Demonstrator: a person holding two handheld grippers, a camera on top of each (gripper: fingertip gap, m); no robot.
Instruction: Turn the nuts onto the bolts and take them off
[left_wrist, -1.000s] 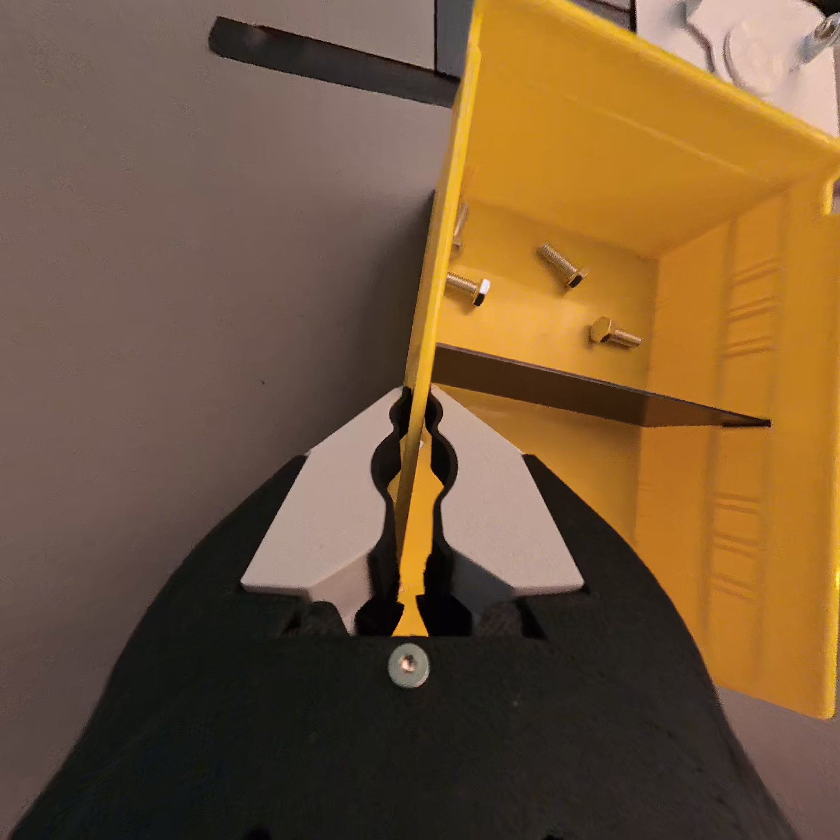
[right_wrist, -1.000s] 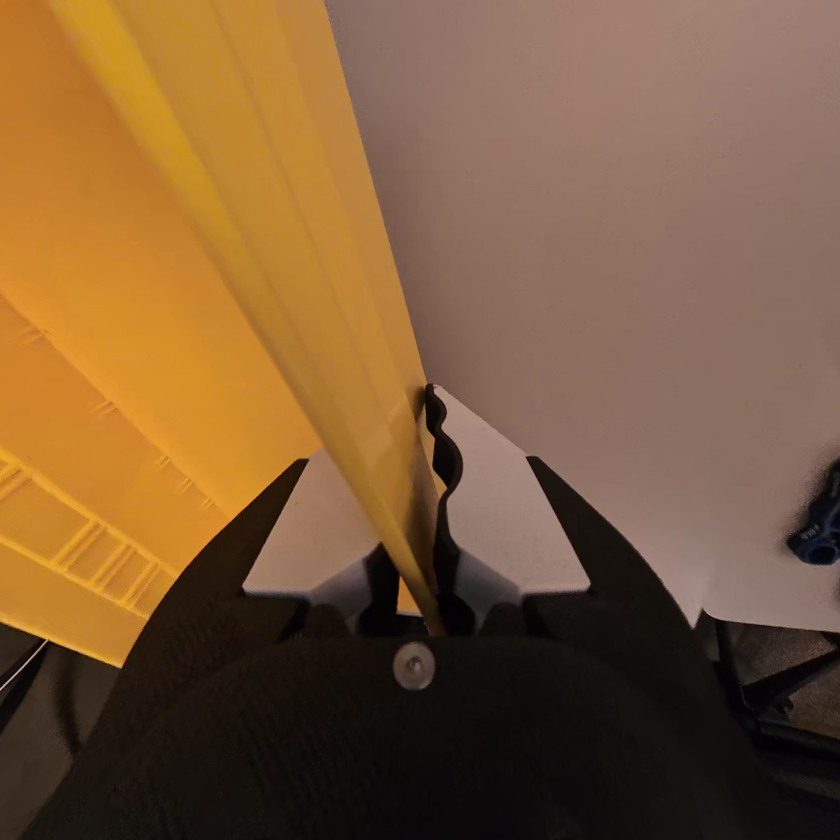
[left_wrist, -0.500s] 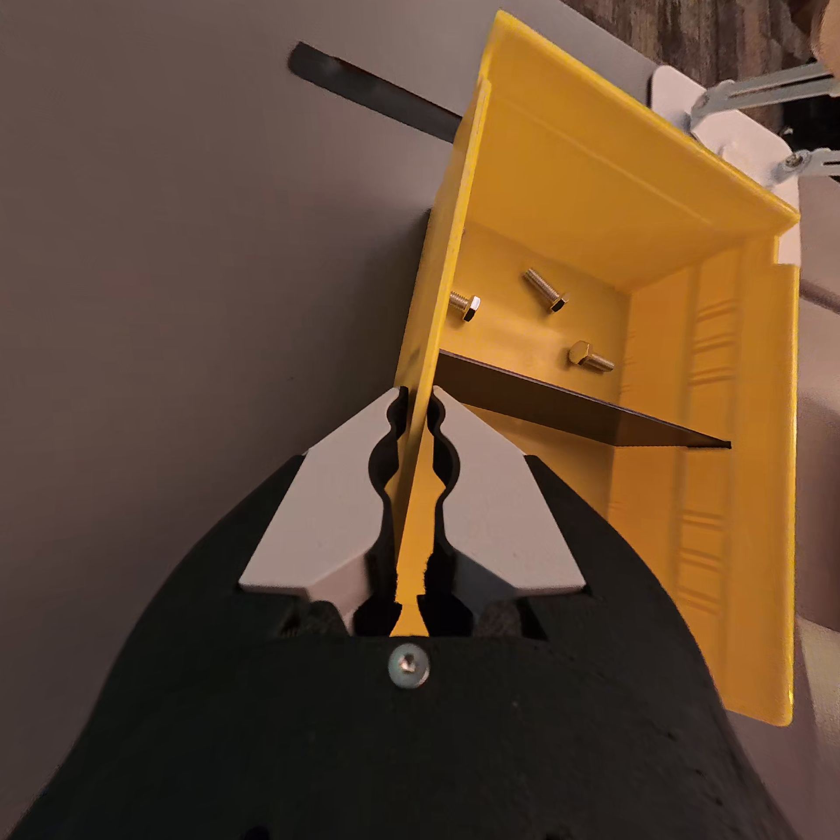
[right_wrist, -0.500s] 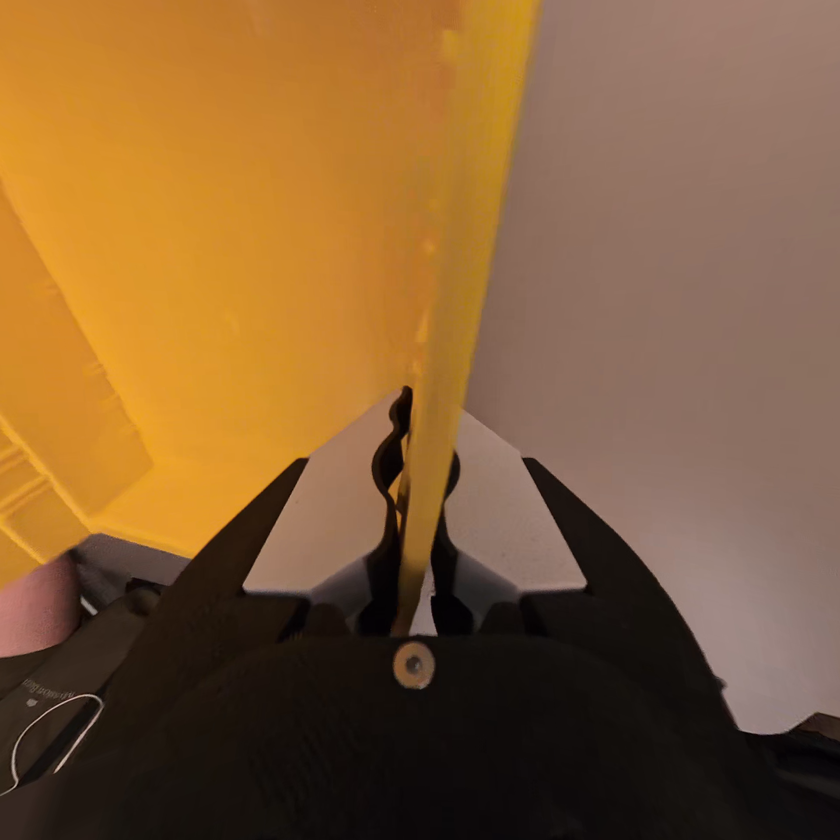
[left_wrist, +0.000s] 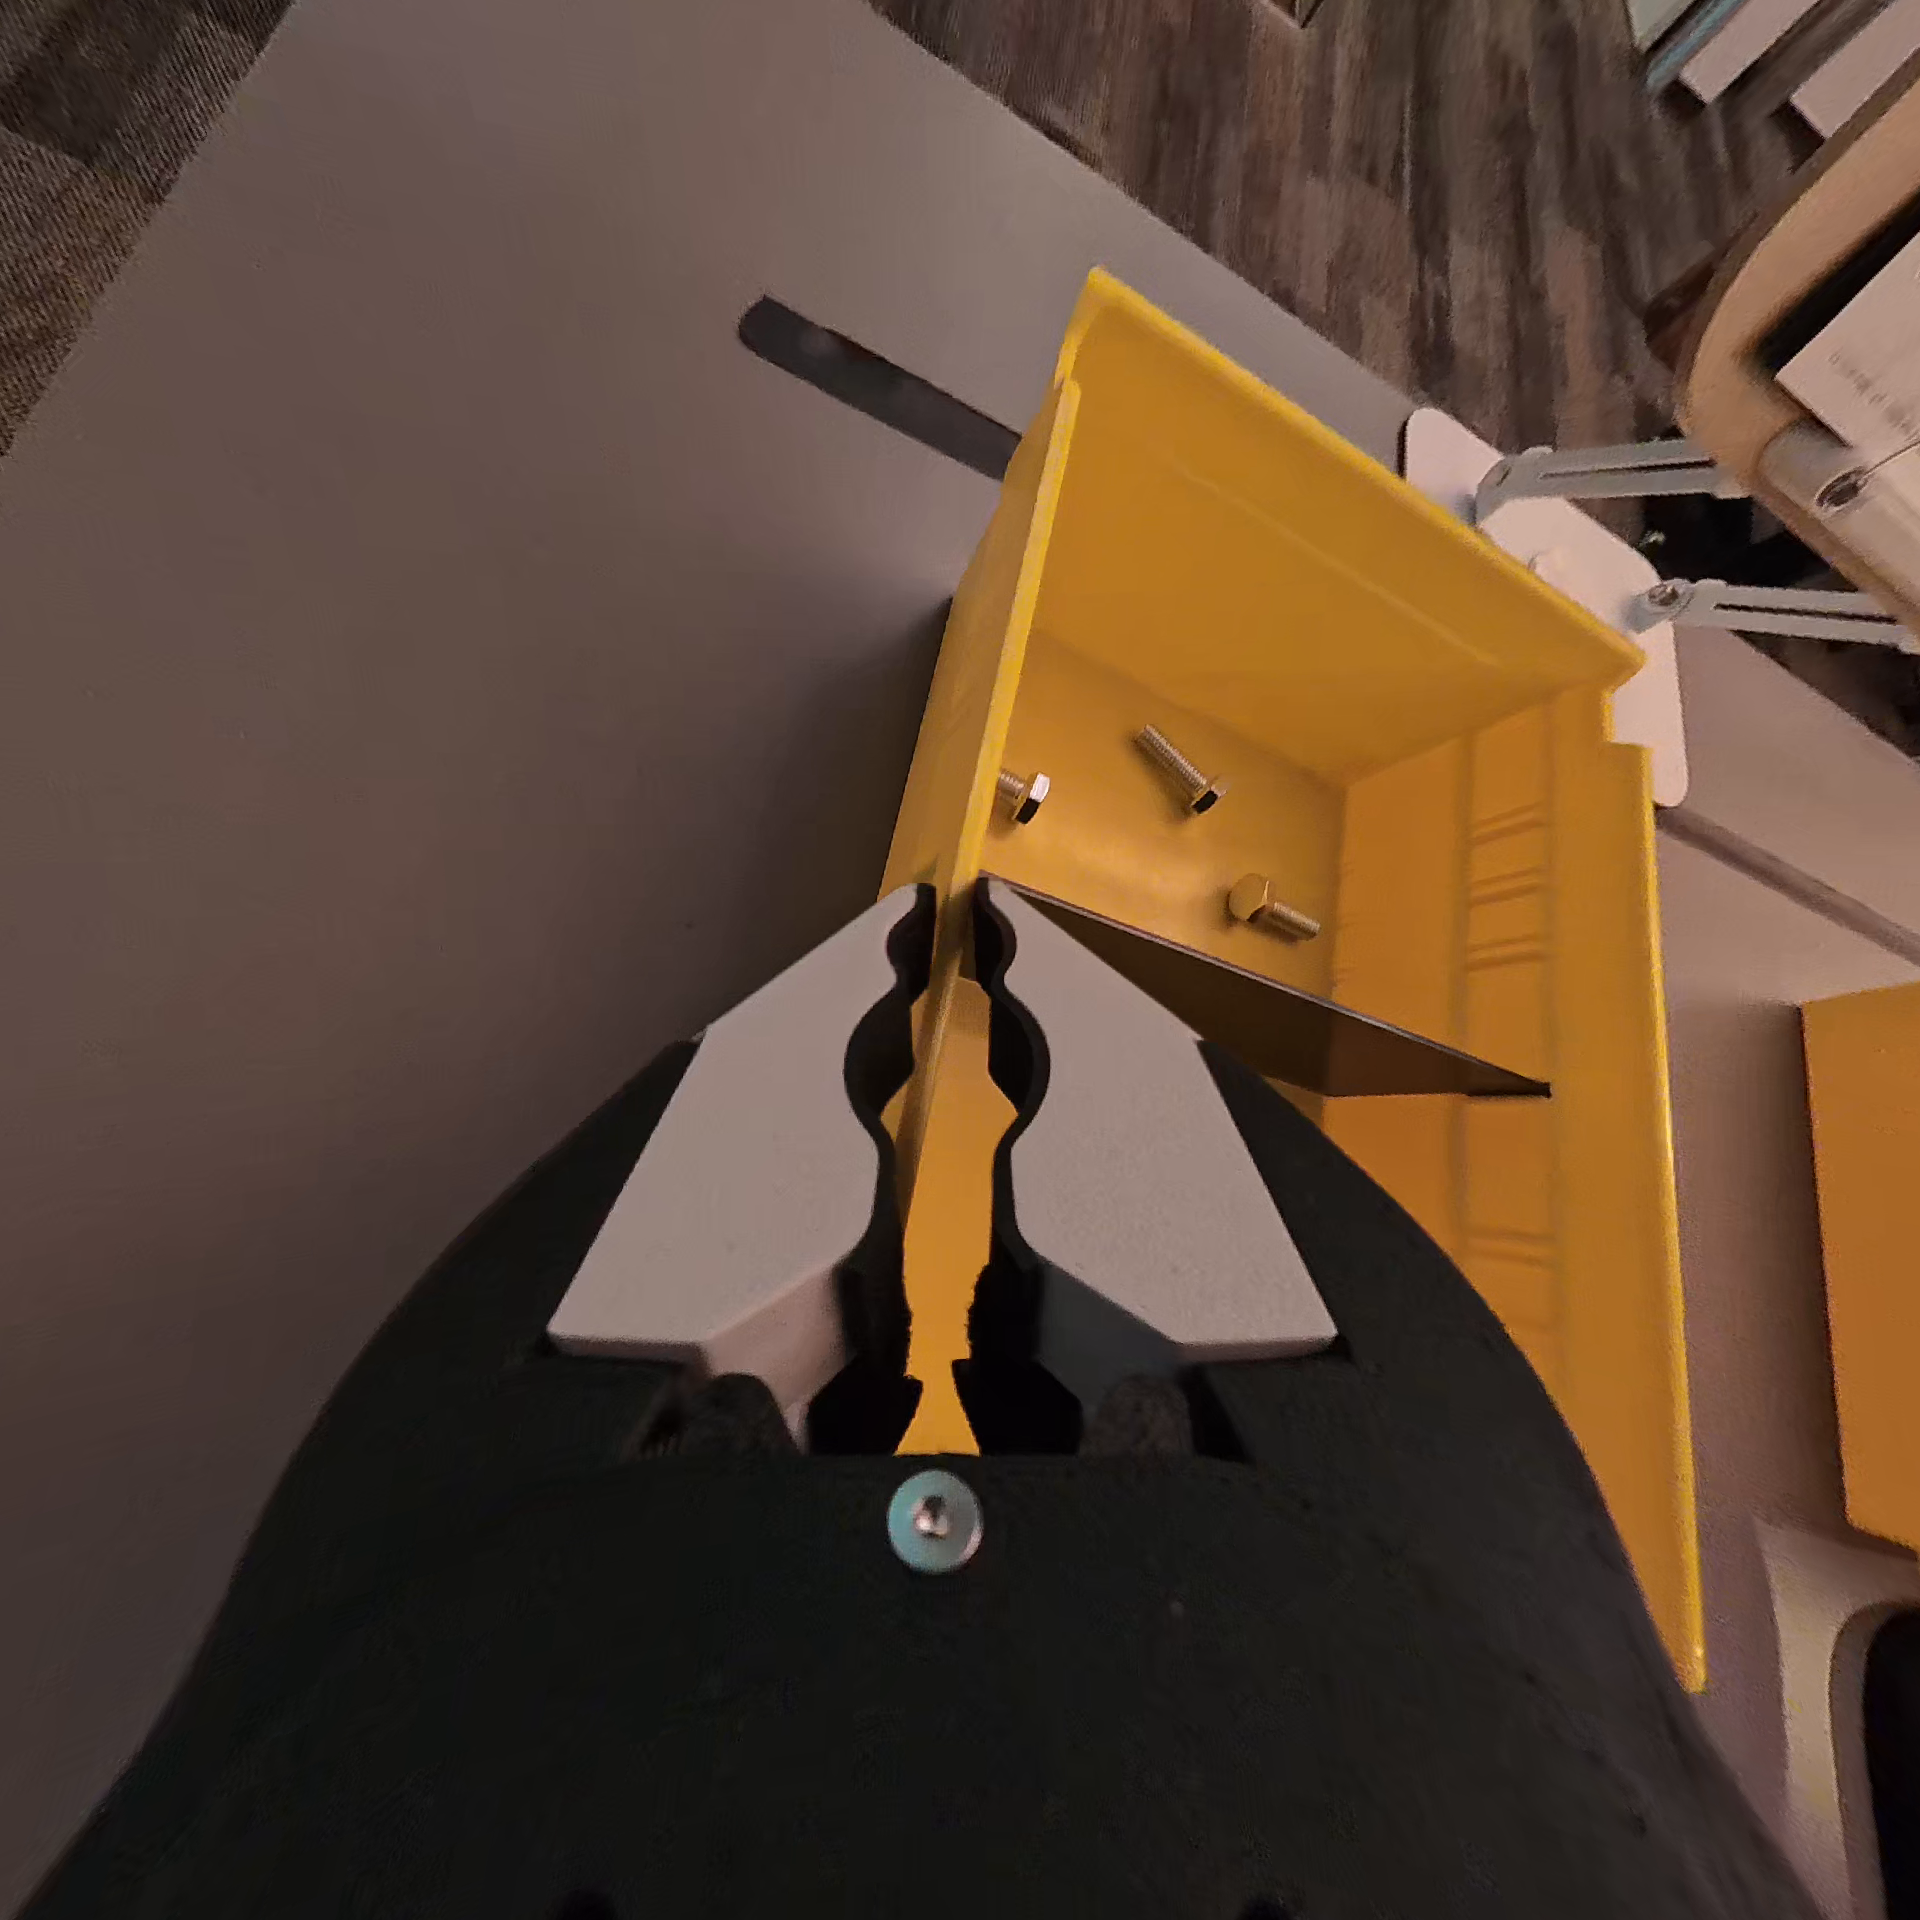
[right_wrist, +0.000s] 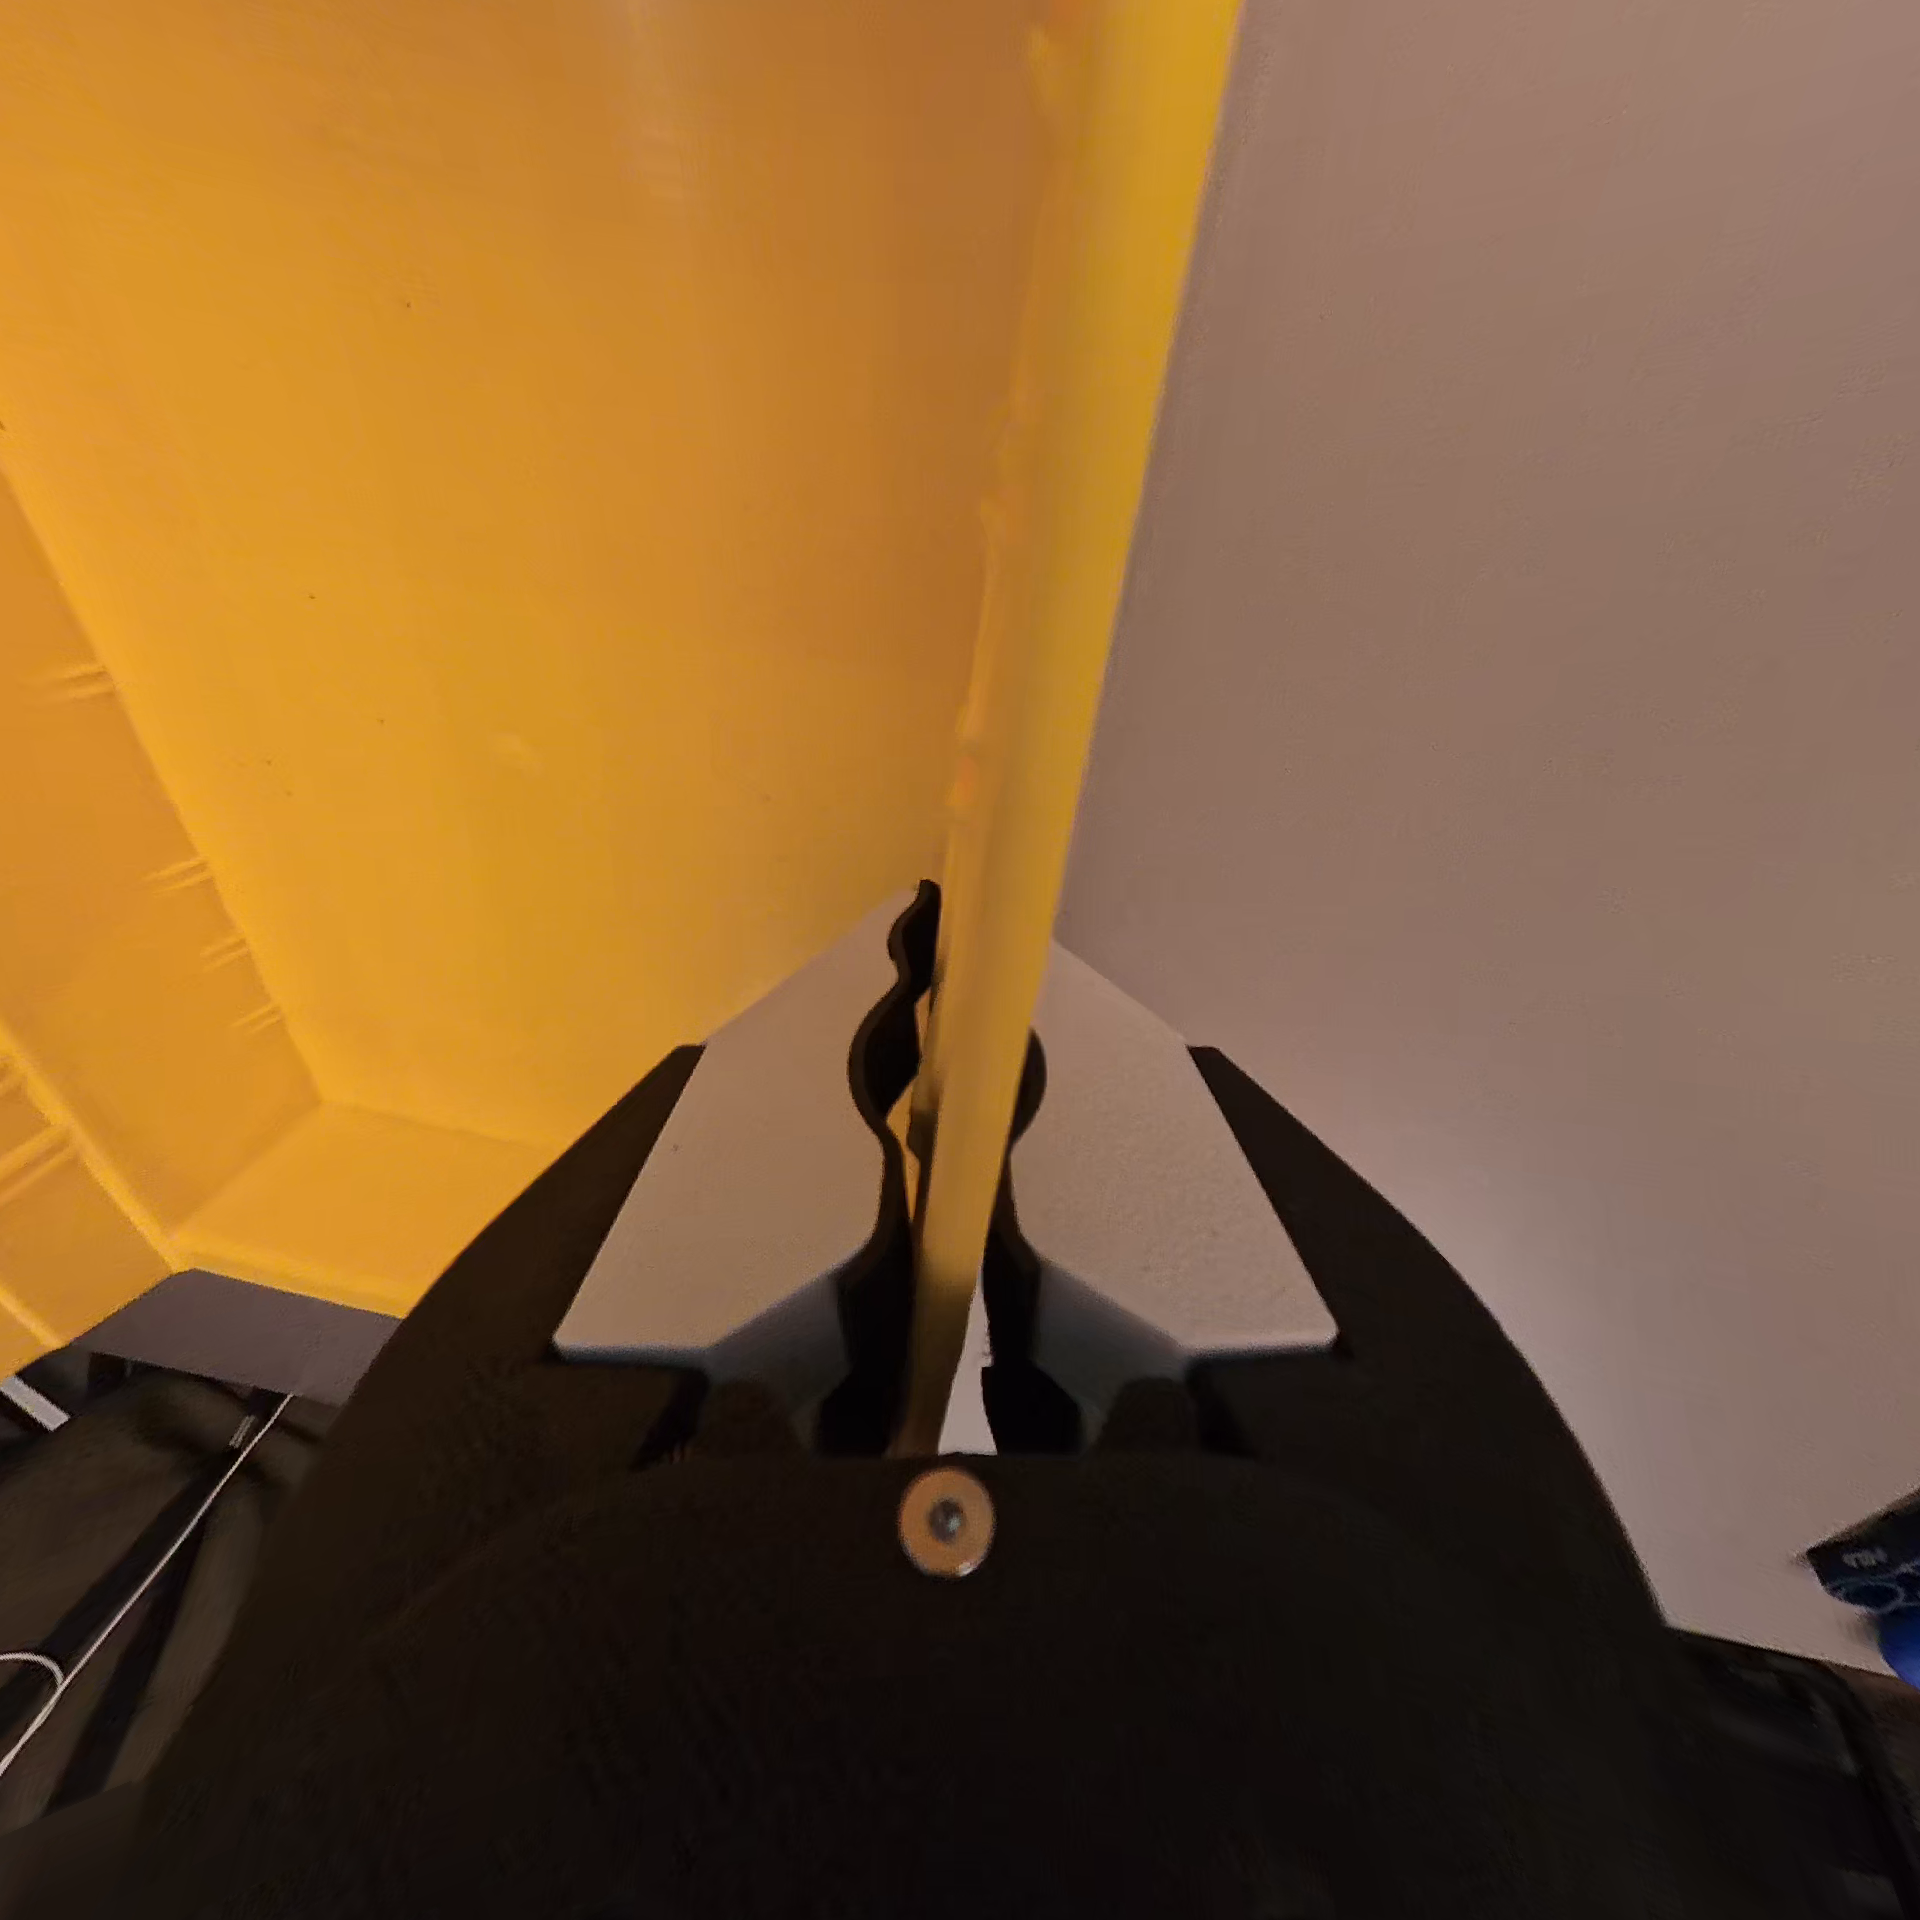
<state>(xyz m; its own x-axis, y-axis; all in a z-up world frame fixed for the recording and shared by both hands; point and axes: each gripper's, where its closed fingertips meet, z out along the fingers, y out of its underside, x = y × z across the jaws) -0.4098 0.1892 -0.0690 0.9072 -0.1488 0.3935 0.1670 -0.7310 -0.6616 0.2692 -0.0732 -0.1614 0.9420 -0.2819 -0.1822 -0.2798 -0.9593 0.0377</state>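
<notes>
A yellow bin (left_wrist: 1299, 582) stands on the grey table (left_wrist: 416, 727), split by a black divider (left_wrist: 1299, 1023). Three brass-coloured bolts lie in its far compartment: one by the left wall (left_wrist: 1023, 798), one in the middle (left_wrist: 1179, 774), one near the divider (left_wrist: 1273, 909). No nuts show. My left gripper (left_wrist: 951, 904) is shut on the bin's left wall. My right gripper (right_wrist: 987, 935) is shut on a yellow bin wall (right_wrist: 1081, 520); the bare yellow inside (right_wrist: 520, 520) lies to its left. I cannot tell whether it is the same bin.
A second yellow bin (left_wrist: 1860, 1278) shows at the right edge. A black strip (left_wrist: 883, 390) lies on the table behind the bin. A white plate with metal arms (left_wrist: 1455, 488) sits at the far edge. A blue object (right_wrist: 1870, 1569) lies at the table's edge. One gripper's finger ends stand about 75 centimetres off the other's.
The left view has pulled back and up, so the bin looks smaller and the floor shows. In the right view the held wall swung from leaning left to nearly upright. Both grippers stay shut.
</notes>
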